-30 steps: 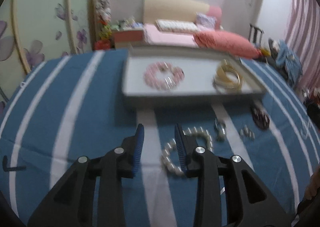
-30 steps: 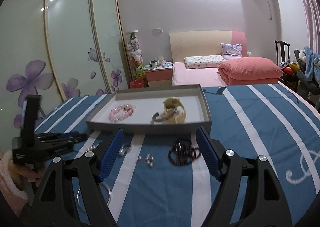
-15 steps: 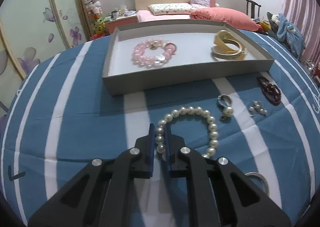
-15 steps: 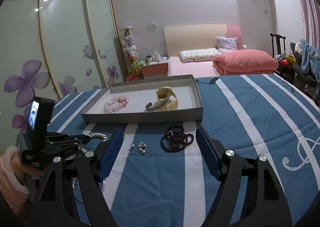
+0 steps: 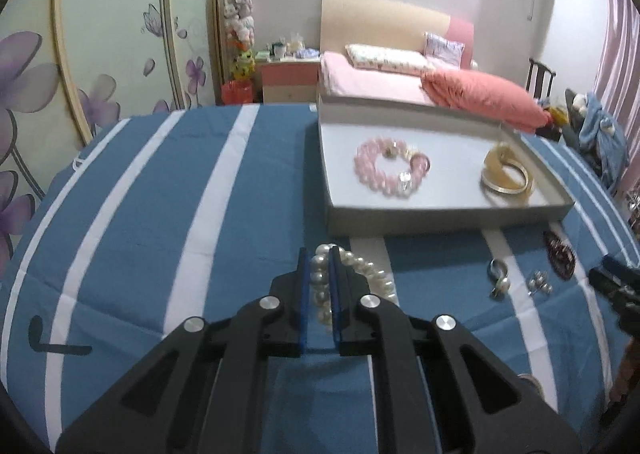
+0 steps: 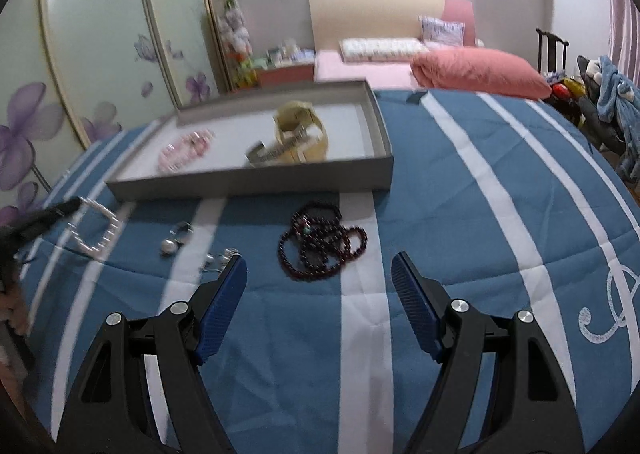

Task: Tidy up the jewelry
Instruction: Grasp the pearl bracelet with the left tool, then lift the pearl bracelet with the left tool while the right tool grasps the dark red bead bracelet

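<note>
Lying across the whole frame, a blue cloth with white stripes. Sitting at upper right, a flat grey tray with a pink bead bracelet and gold bangles. Pinching a white pearl bracelet at lower middle, left gripper. Spread wide at bottom, right gripper, near dark red beads.

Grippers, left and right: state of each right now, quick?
Left gripper: shut on the white pearl bead bracelet.
Right gripper: open, holding nothing, with the dark red bead necklace on the cloth ahead.
</note>
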The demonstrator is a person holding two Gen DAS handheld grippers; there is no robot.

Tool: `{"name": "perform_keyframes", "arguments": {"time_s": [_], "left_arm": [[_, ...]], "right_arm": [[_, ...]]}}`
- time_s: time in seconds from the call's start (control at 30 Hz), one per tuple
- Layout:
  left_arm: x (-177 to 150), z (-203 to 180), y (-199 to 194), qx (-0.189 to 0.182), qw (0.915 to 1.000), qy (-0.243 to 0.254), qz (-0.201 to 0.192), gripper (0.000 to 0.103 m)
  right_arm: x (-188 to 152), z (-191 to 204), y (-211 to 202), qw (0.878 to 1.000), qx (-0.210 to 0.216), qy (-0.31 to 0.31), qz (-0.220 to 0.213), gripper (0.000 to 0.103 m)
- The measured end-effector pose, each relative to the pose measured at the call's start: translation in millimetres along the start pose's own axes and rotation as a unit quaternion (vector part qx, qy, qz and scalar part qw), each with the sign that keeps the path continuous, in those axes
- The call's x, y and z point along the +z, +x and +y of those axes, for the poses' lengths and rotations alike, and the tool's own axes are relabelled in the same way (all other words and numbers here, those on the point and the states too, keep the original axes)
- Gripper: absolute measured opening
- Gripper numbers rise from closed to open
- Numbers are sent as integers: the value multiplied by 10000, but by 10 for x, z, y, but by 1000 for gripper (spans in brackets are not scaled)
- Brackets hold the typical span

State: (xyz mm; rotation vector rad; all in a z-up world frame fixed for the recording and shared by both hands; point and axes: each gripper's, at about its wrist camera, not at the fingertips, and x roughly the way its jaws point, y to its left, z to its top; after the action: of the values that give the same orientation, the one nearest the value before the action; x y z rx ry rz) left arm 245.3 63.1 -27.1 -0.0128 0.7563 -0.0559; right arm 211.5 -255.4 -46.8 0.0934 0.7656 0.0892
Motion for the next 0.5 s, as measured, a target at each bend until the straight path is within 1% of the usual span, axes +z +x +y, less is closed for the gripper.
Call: {"name": "perform_keyframes", "arguments": {"time_s": [0.1,0.27,0.43,0.5], "left_arm": [[23,-7,-42,-28,10000,14,-72,10],[20,-13,-40,-65,9999,20,-76,10],[11,-15,-31,-67,10000,7,-72,10],[12,-11,-27,-67,10000,-2,-69,10]], "right_arm": [[15,-27,139,9994,19,75,324,75],[73,-12,290,9981,-107,37,602,75],[139,84,378,9967,-341,-262,690,75],[166,86,403,9966,-351,-294,691,73]]}}
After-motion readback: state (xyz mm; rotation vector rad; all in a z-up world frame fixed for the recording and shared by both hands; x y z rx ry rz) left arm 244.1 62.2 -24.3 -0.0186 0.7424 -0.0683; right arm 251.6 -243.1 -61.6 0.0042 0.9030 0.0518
